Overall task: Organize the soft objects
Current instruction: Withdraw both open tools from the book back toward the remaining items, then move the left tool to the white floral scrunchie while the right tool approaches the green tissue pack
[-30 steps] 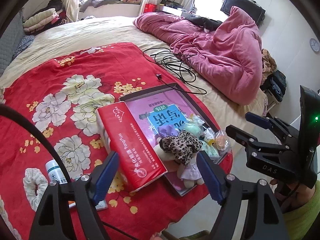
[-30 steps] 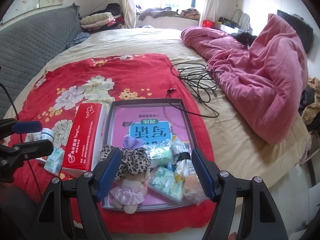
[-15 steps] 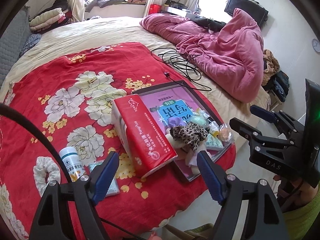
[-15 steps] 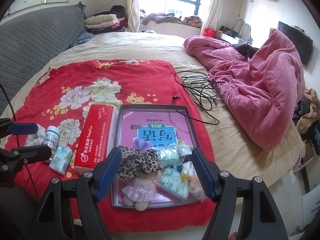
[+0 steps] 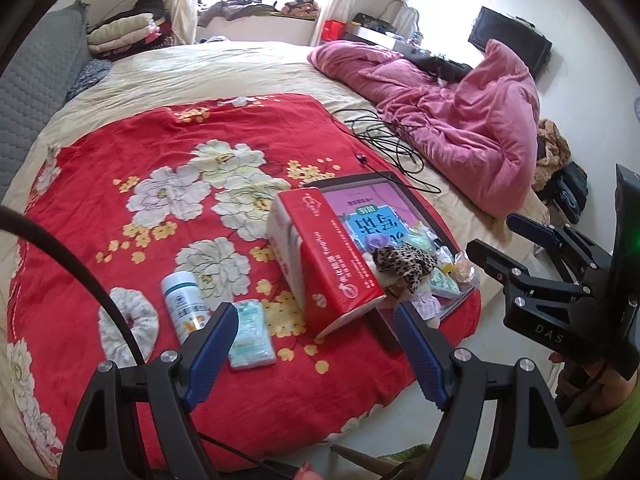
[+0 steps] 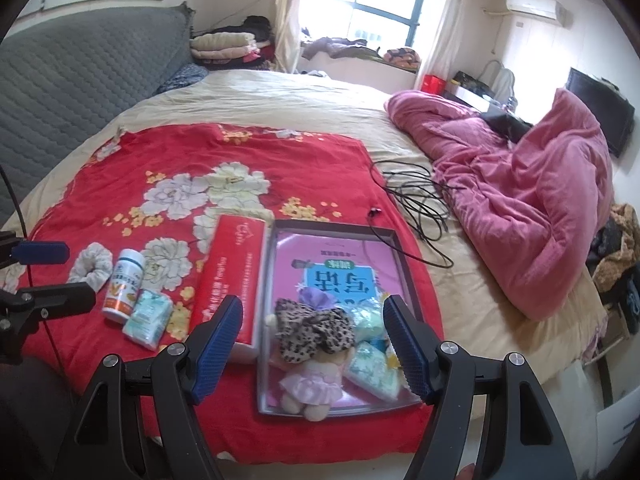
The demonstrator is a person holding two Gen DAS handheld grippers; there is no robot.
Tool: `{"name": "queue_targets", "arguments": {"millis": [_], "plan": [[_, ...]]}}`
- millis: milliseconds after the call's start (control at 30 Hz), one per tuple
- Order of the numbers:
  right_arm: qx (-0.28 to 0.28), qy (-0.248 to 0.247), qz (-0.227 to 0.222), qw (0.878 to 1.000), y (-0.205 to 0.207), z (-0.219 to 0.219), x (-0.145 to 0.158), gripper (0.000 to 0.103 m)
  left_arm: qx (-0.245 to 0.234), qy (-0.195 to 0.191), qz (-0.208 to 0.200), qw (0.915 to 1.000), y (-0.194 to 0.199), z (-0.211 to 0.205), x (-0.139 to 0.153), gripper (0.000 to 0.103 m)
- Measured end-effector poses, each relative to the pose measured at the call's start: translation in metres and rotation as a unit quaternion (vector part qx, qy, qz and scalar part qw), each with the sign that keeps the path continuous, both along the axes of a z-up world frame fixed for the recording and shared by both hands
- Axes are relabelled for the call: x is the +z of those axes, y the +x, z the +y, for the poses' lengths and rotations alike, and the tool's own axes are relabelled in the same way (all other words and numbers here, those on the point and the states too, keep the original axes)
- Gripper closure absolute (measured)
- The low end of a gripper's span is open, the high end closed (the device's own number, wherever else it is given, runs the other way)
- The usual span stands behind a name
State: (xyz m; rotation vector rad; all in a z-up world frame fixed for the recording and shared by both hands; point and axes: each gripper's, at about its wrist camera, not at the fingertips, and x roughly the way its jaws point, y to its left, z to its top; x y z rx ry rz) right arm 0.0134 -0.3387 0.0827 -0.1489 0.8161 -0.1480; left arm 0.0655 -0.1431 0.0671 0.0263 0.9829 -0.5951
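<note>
A shallow dark tray (image 6: 404, 256) with a pink book in it lies on the red flowered blanket (image 6: 168, 168). In the tray are a leopard scrunchie (image 6: 316, 330), a small doll in a pink dress (image 6: 312, 384), a purple scrunchie (image 6: 318, 296) and mint tissue packs (image 6: 372, 364). A red tissue box (image 5: 340, 264) stands by the tray's left side. Left of it lie a tissue pack (image 5: 252, 336), a white bottle (image 5: 186, 304) and a white scrunchie (image 5: 128, 320). My left gripper (image 5: 312, 356) and right gripper (image 6: 314, 344) are open, empty, held above the bed's near edge.
A heaped pink duvet (image 6: 520, 204) fills the right of the bed, with a black cable (image 6: 416, 196) coiled beside it. A grey padded headboard (image 6: 72, 80) is at the left. Folded clothes (image 6: 224, 46) lie by the window. Floor lies beyond the bed's near edge.
Both grippers have drawn back and up from the tray, so more of the bed shows. The bottle, tissue pack and white scrunchie have come into view. Nothing on the bed moved.
</note>
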Motion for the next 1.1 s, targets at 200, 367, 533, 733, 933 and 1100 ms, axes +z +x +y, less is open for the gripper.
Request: {"name": "queue_targets", "arguments": {"millis": [200, 367, 533, 733, 933, 1100], "plan": [[0.025, 0.0, -0.008, 1.0, -0.001, 0.023, 0.008, 0.029, 0.019, -0.003, -0.006, 0.9998, -0.008, 0.025, 0.005, 0.024], [0.047, 0.0, -0.013, 0.999, -0.001, 0.042, 0.013, 0.029, 0.039, -0.007, -0.007, 0.9992, -0.013, 0.049, 0.009, 0.024], [0.065, 0.001, -0.014, 0.998, 0.001, 0.059, 0.017, 0.029, 0.056, -0.008, -0.005, 0.9984, -0.015, 0.07, 0.009, 0.024], [0.089, -0.006, -0.011, 0.996, 0.002, 0.084, 0.016, 0.029, 0.072, -0.01, -0.006, 0.9973, -0.02, 0.092, 0.009, 0.023], [0.107, -0.007, -0.002, 0.994, 0.003, 0.107, 0.011, 0.029, 0.084, -0.006, -0.007, 0.9964, -0.023, 0.113, 0.009, 0.023], [0.124, -0.008, 0.01, 0.992, 0.003, 0.125, 0.003, 0.029, 0.095, -0.004, -0.004, 0.9955, -0.022, 0.13, 0.006, 0.023]]}}
